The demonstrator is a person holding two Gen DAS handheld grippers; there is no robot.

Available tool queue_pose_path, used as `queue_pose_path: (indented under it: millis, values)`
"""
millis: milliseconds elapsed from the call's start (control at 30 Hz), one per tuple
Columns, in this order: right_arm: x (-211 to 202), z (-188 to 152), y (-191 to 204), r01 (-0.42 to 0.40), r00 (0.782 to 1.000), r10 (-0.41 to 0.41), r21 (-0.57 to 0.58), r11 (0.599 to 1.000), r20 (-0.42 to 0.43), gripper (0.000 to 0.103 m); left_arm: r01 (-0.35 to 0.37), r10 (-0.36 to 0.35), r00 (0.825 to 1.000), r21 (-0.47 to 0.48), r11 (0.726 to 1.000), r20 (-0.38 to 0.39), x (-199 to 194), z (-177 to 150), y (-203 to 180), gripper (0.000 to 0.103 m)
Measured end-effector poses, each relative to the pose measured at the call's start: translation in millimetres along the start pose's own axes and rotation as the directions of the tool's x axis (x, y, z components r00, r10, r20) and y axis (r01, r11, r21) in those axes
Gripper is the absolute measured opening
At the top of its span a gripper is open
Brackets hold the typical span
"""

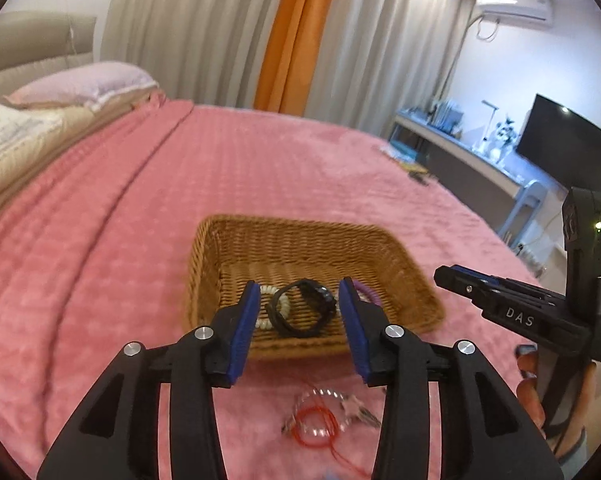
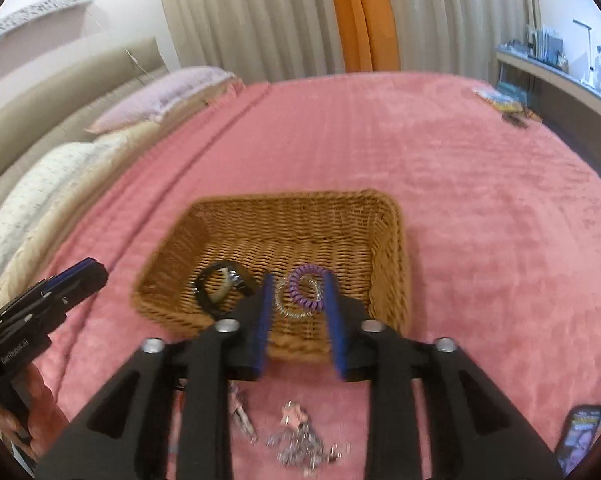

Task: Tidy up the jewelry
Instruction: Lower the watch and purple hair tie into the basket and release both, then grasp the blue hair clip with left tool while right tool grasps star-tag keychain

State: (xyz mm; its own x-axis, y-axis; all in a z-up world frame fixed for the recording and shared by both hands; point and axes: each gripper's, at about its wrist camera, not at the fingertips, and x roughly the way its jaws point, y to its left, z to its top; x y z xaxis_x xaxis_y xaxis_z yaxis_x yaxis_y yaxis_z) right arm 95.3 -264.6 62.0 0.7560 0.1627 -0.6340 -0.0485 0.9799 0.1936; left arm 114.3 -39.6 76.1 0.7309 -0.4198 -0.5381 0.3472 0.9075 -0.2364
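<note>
bedroom, pink blanket (image 1: 148, 216) spread over the bed, curtains (image 2: 236, 12) behind. wicker basket (image 1: 300, 240) resting on it, already holding a black watch (image 1: 302, 308), a white bead bracelet (image 1: 274, 304) beside it, a purple coil band (image 2: 306, 286) and a clear coil band (image 2: 284, 308) touching it. still outside, on the blanket just short of the basket's near wall: a red string bracelet (image 1: 314, 426) tangled with a silvery chain (image 1: 332, 396), a loose silver heap (image 2: 300, 446) in the right view. left gripper (image 1: 299, 292) empty, fingers wide apart, held over the near rim. right gripper (image 2: 296, 280) likewise spread, empty. probably best to drop back and down onto the tangle, pinch one strand low against the fabric, lift slowly to avoid dragging the rest, release well inside the basket.
</note>
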Motion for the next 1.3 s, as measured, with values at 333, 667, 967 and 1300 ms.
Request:
queue_pose_path:
  millis: [333,667,967,1300]
  values:
    - [-38,-56,-14,0.024,1.0,-0.024,-0.014,1.0,-0.002,0.041,0.018,-0.018,1.0,-0.005,1.0,0.005,-52,-47,8,0.045]
    - [26,-93,-20,-0.036,0.983,0.031,-0.028,0.999,-0.181,0.034,0.04,-0.049,0.972,-0.043,0.998,-0.228,-1,-115,22,0.045]
    - [58,-99,-4,-0.036,0.965,0.001,-0.125,0.991,-0.262,0.034,0.06,-0.06,0.943,-0.01,0.998,-0.327,22,-139,15,0.045]
    - [67,-93,-20,0.015,0.966,-0.032,-0.07,0.997,-0.256,0.02,0.074,-0.053,0.938,0.047,0.996,-0.344,23,-145,3,0.045]
